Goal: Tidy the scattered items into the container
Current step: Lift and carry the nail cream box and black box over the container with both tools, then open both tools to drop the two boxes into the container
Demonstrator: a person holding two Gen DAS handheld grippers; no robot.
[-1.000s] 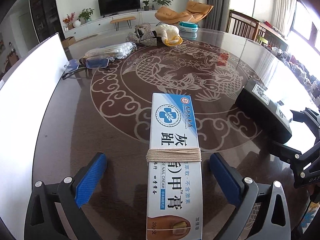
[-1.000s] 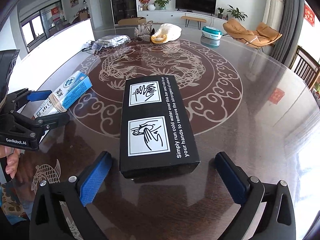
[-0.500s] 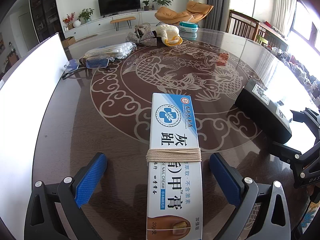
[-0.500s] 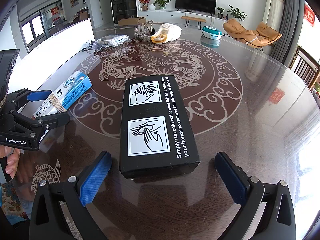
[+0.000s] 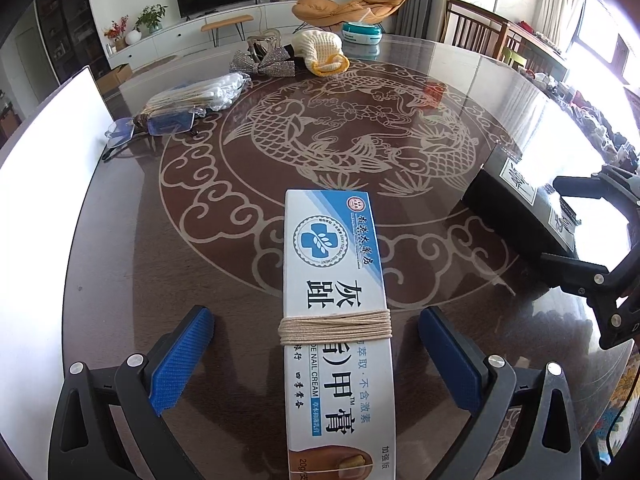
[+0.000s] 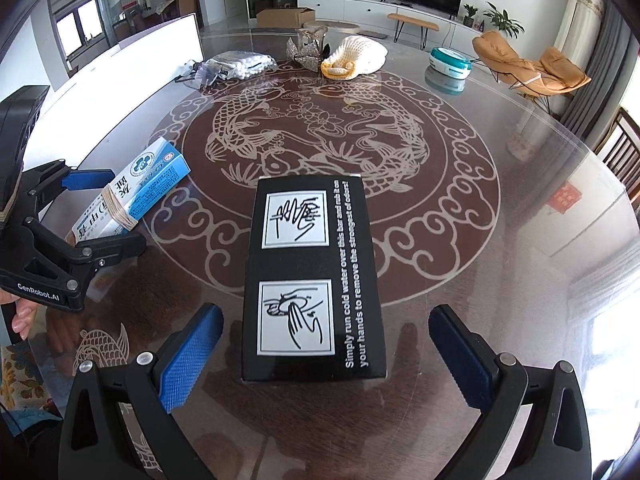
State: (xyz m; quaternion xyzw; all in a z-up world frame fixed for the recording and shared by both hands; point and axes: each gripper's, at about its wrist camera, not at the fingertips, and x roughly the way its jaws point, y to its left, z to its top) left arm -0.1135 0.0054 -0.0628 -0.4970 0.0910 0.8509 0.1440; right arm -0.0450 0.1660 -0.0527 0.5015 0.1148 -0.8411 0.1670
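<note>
A white and blue nail cream box [image 5: 334,320] wrapped with beige string lies on the glass table between the open fingers of my left gripper [image 5: 316,356]; neither pad touches it. It also shows in the right wrist view [image 6: 132,196], with my left gripper [image 6: 104,210] around it. A black box with hand-washing pictures [image 6: 312,276] lies between the open fingers of my right gripper [image 6: 326,356], untouched. It shows at the right of the left wrist view [image 5: 520,204], beside my right gripper [image 5: 592,236]. No container is clearly in view.
At the far side lie glasses [image 5: 152,128], a bag of cotton swabs [image 5: 200,94], a sparkly bow [image 5: 262,64], a knitted cream pouch [image 5: 320,50] and a teal round tin [image 5: 362,32]. A white board [image 5: 44,152] stands along the table's left edge.
</note>
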